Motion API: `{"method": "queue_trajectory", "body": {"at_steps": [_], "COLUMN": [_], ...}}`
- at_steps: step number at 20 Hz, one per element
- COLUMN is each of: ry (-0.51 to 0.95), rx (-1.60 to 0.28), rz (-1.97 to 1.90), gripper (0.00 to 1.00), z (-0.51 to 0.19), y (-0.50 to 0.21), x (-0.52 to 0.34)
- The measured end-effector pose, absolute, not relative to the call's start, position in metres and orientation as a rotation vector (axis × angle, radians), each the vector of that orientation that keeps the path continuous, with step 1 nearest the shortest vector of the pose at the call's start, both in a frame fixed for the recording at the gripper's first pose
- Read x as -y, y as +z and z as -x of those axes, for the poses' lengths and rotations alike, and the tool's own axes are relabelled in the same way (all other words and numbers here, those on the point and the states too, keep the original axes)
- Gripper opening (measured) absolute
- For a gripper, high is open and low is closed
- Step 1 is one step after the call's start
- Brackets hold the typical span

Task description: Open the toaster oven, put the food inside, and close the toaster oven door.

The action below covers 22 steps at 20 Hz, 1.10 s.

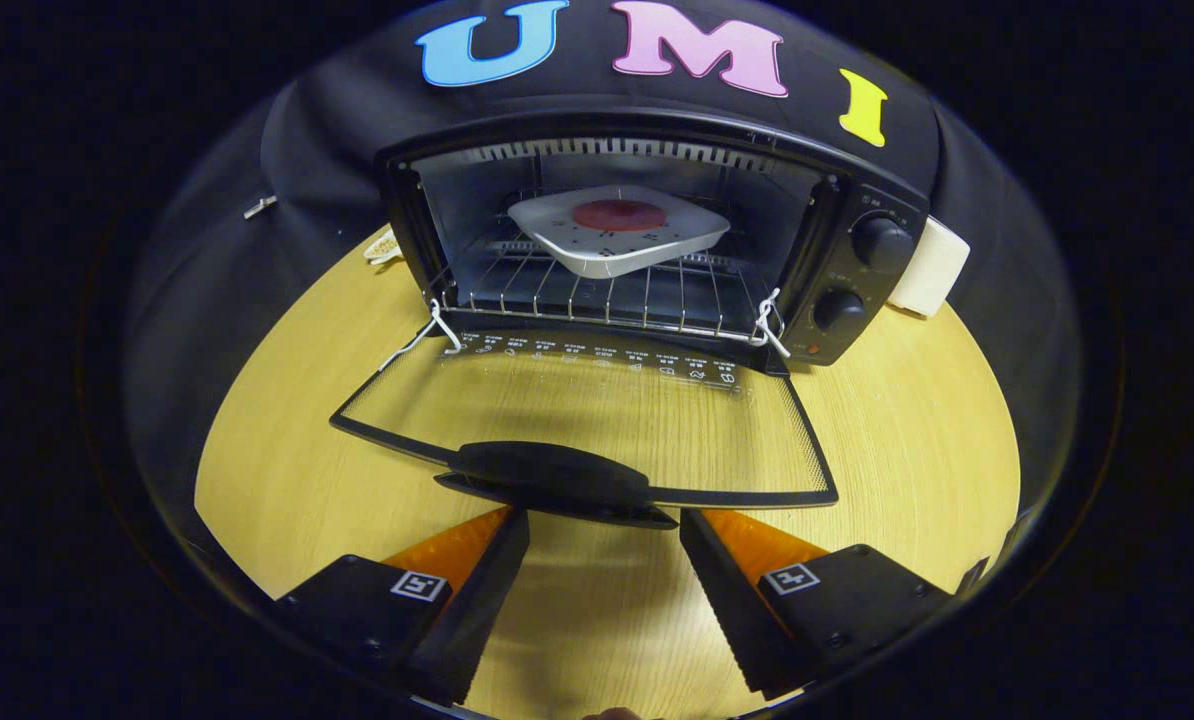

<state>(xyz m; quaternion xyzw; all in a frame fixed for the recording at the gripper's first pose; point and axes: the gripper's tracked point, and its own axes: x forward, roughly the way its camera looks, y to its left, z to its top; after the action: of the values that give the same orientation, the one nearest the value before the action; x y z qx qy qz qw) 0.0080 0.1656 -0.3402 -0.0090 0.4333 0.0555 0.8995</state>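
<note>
Hand-held gripper (602,545) open, empty, fingers just short of door handle (555,478). Glass door (597,420) down flat: prob. stiff, hinged, fragile. Lift under handle. Plate w/ food (619,228) on rack.

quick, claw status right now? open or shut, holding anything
Claw: open and empty, its fingers spread just short of the door handle of the lowered toaster oven door; the plate of food already sits on the rack inside.

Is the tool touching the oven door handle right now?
Cannot tell. In the gripper view the open tool has its fingertips right at the door handle, one either side beneath it, but no clear gap or contact is visible.
</note>
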Motion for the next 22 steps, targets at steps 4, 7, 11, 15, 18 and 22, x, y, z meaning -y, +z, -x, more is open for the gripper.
{"method": "queue_trajectory", "body": {"at_steps": [4, 7, 11, 15, 18, 22], "ry": [0.131, 0.140, 0.129, 0.116, 0.097, 0.058], "rx": [-0.858, -0.811, -0.722, -0.616, -0.507, -0.349], "rz": [-0.017, -0.042, -0.064, -0.072, -0.077, -0.095], "gripper": [0.99, 0.99, 0.99, 0.99, 0.99, 0.99], "z": [-0.016, -0.033, -0.072, -0.095, -0.099, -0.091], "y": [-0.310, -0.280, -0.240, -0.193, -0.147, -0.084], "x": [-0.168, -0.170, -0.164, -0.148, -0.126, -0.078]}}
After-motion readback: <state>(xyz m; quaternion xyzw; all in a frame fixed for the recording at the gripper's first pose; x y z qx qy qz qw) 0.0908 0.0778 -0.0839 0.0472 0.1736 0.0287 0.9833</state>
